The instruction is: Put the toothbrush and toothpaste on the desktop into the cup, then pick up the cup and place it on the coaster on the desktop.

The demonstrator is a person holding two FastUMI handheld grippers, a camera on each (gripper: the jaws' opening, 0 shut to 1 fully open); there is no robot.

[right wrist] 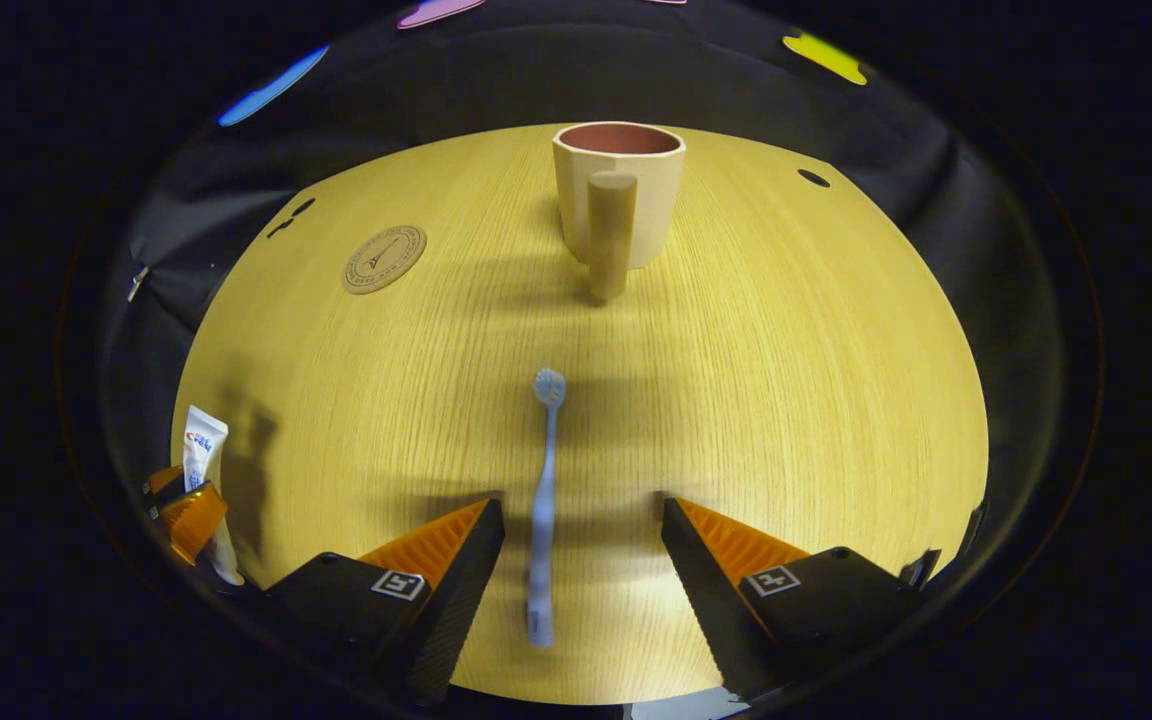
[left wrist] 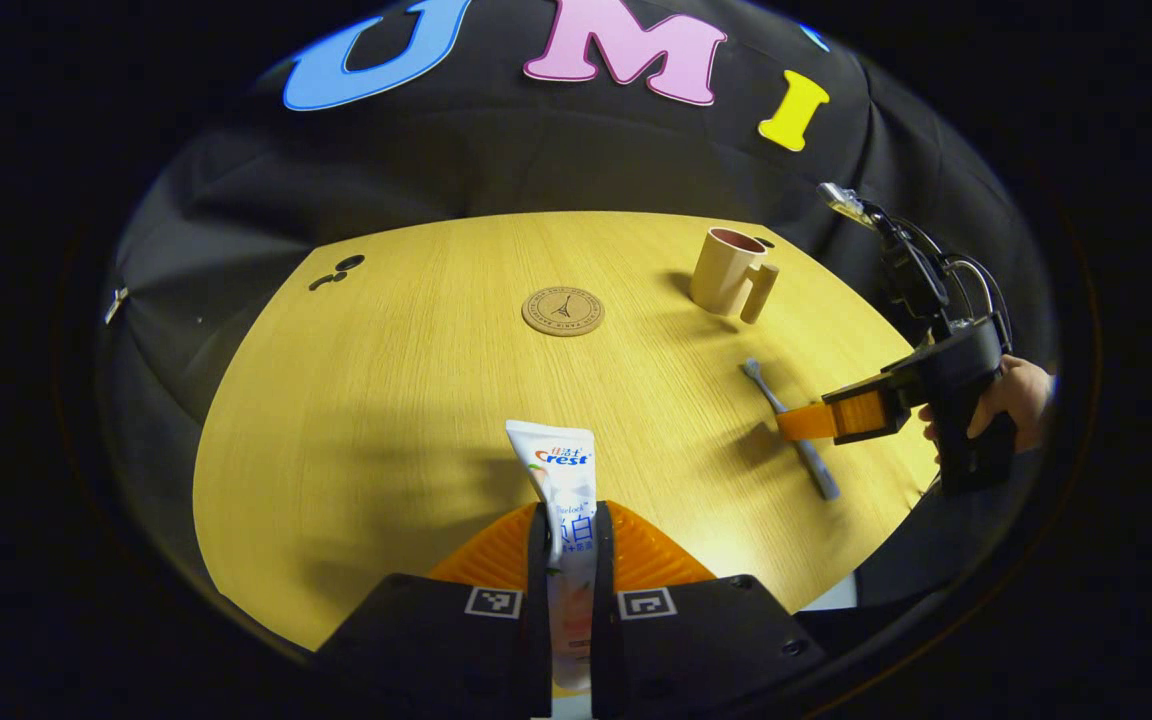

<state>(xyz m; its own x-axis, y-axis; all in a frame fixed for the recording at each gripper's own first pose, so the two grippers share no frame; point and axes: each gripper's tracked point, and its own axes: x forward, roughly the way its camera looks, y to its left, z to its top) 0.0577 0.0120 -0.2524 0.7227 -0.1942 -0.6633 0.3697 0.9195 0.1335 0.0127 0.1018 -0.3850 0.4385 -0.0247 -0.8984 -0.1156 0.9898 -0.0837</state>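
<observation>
"Crest" brand name on the white toothpaste tube; other print there illegible.

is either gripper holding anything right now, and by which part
The left gripper is shut on the white toothpaste tube, clamped around its lower half. The right gripper is open, straddling the blue-grey toothbrush lying on the wooden desktop.

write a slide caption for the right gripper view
Open right gripper straddles the toothbrush lying on the desktop.

- A staged recording booth is indicated: black cloth is draped behind the round wooden desktop from 9 to 3 o'clock.
- Bathroom items are laid out: cup at 12 o'clock, coaster at 10.
</observation>
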